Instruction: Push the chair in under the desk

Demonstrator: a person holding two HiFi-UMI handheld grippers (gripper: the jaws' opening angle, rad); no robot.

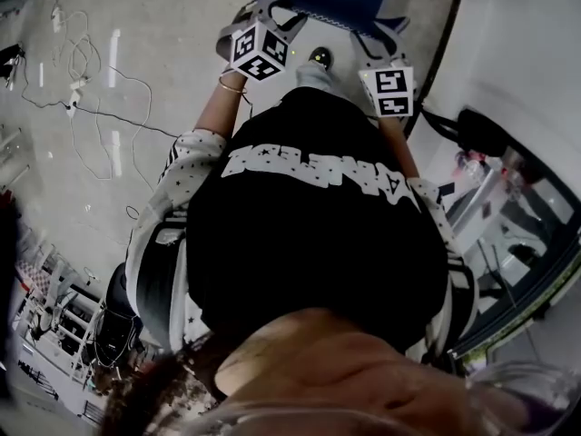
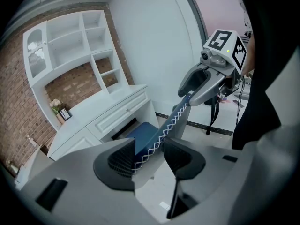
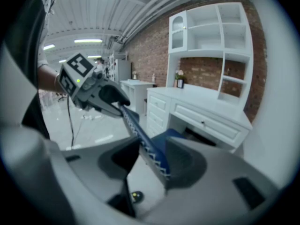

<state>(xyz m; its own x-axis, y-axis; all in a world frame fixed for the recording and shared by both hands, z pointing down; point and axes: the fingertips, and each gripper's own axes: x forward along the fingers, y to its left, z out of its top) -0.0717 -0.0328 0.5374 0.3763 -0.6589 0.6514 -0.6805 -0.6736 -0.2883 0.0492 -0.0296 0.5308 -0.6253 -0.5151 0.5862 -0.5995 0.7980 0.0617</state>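
Left gripper [image 2: 149,156]: jaws closed on the top edge of the backrest [image 2: 174,117], at one end.
Right gripper [image 3: 153,162]: clamped on the same edge, at the other end.
Chair [image 2: 140,134]: blue, white zigzag stitching — its seat sits at the desk's knee opening.
Desk [image 2: 105,110]: white, drawered — a shelf hutch [image 2: 75,36] above it against a brick wall [image 2: 14,102].

Brick wall [image 2: 18,95]: red-brown, left edge of the left gripper view.
Shelf unit [image 2: 70,36]: white, open compartments, against the brick, upper left.
Flowers [image 2: 55,104]: pale blooms, left of centre, just beside a small dark picture frame [image 2: 65,114].
Cables [image 1: 82,98]: loose cords on the grey floor [image 1: 154,25], upper left of the head view.
Ceiling lights [image 3: 86,41]: bright strips, upper left of the right gripper view.
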